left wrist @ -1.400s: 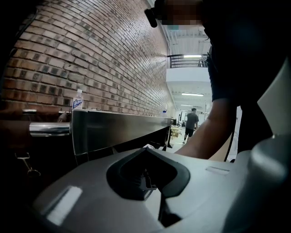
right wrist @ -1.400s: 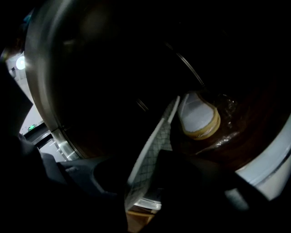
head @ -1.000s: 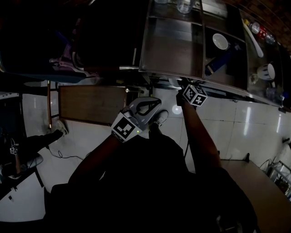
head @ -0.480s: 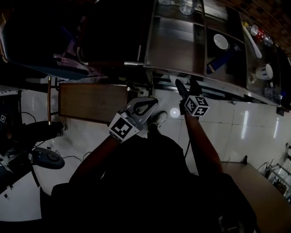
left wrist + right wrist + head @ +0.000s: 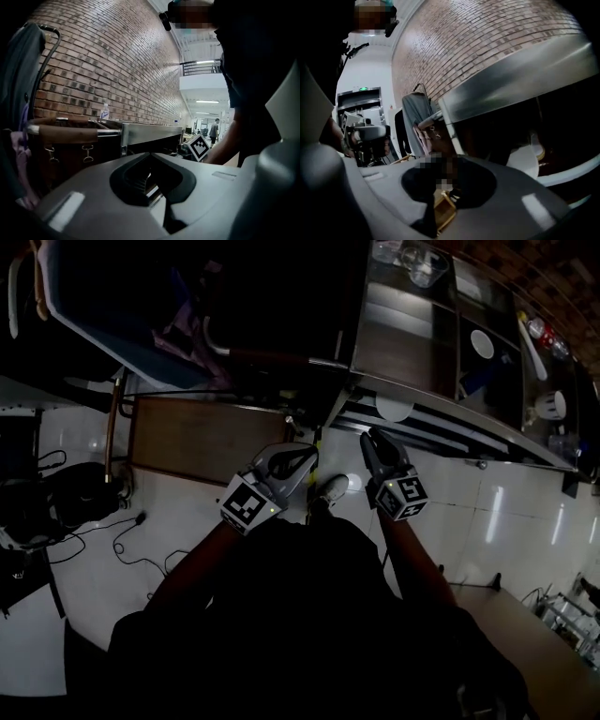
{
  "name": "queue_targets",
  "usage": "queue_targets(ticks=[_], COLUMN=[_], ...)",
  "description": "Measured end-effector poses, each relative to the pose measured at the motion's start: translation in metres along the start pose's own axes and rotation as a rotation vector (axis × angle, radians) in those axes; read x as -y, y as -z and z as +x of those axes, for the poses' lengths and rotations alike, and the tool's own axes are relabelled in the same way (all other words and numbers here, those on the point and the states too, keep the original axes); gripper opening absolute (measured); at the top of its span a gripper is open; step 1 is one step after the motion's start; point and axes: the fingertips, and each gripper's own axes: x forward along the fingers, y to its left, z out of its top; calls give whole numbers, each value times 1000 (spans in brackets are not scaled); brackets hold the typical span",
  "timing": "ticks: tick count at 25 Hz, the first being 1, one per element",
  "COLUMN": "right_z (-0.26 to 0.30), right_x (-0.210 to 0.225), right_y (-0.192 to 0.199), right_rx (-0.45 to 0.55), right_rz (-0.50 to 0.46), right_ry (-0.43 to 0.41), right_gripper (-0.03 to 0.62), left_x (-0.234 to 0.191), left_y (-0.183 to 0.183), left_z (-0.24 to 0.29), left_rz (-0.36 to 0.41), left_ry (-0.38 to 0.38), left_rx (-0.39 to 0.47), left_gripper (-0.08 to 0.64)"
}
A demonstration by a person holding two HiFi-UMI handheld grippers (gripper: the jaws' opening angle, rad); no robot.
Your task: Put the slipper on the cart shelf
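**Head view.** Person stands on pale tiled floor [image 5: 525, 512] facing a steel cart [image 5: 405, 338], one gripper per hand. R gripper [image 5: 377, 442], marker cube toward the body, is held just short of the cart's lower shelf [image 5: 427, 423] and doesn't touch it. A white round item [image 5: 394, 407] lies on that shelf, beyond the gripper. L gripper [image 5: 302, 457] sits beside the R one, near but apart.

**R gripper view.** Jaws are closed round the slipper [image 5: 444, 212]. It's seen only as a dark strap w/ a brass-coloured buckle in the gap betw. the jaws. The slipper is thus in the air in front of the cart, not on a shelf.

**L gripper view.** Jaws are brought together w/ nothing betw. them. A brick wall [image 5: 117, 61] rises behind the cart.
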Motion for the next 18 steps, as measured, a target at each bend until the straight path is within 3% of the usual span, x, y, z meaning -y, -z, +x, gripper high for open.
queue_targets(ticks=[3, 8, 12, 18], right_z=[18, 59, 90, 117], right_x=[-57, -161, -258, -357], right_y=[-6, -14, -18, -6], right_rx=[20, 45, 32, 34], right_rz=[-10, -49, -157, -189], right_ry=[-73, -169, -256, -289], right_gripper=[1, 1, 1, 2], left_x=[-16, -43, -67, -90], left_y=[7, 16, 25, 27], left_z=[-38, -113, -177, -262], left_rz=[4, -1, 2, 12], left_ry=[0, 13, 9, 15], left_rx=[11, 28, 47, 75], left_gripper=[-2, -2, -2, -2])
